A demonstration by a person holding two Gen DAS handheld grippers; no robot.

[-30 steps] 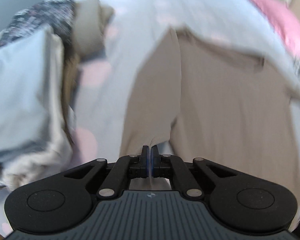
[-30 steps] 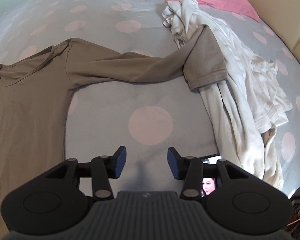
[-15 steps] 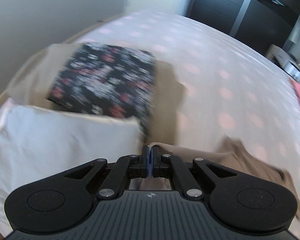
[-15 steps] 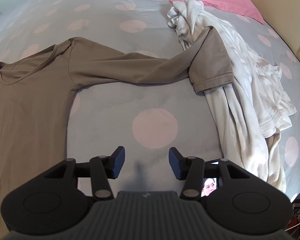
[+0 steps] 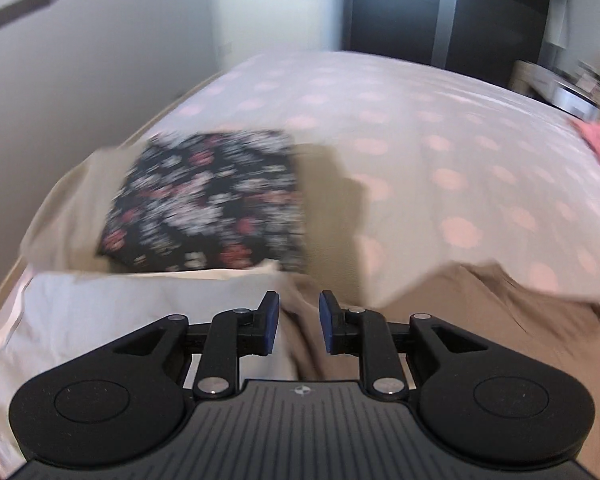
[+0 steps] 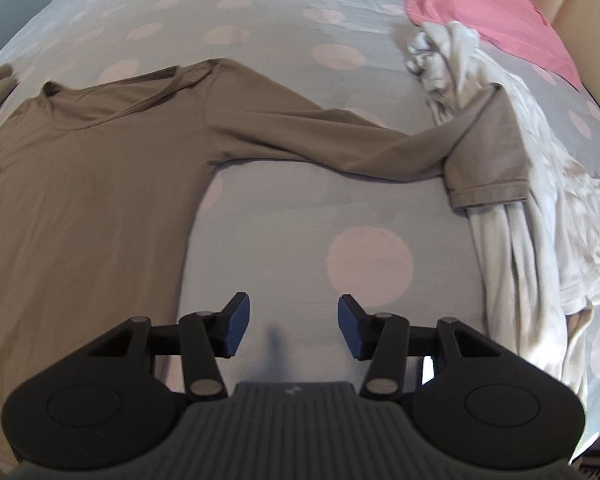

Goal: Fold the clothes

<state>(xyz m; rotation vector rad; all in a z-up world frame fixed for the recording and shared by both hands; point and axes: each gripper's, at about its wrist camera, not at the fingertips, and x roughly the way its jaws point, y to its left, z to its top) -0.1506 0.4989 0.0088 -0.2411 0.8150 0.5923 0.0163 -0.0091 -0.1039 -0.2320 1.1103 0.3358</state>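
A brown long-sleeved shirt (image 6: 92,184) lies spread on the spotted bed, its right sleeve (image 6: 340,148) stretched out, the cuff resting on a white garment (image 6: 540,216). My right gripper (image 6: 293,326) hovers open over bare sheet beside the shirt's body, nothing between its fingers. In the left wrist view the left gripper (image 5: 299,324) has its jaws opening; brown shirt fabric (image 5: 312,344) lies below and between the blue pads, which no longer press on it. More of the brown shirt (image 5: 500,300) spreads to the right.
A folded dark floral garment (image 5: 212,200) sits on a beige one (image 5: 72,216) near the bed's left edge, with a folded white piece (image 5: 140,312) in front. A pink pillow (image 6: 492,12) lies at the headboard. A wall and dark wardrobe (image 5: 440,12) stand beyond the bed.
The left gripper, shut on brown shirt fabric before, rose and tipped up toward the folded stack, then parted its jaws off the cloth. The right gripper shifted slightly and rolled.
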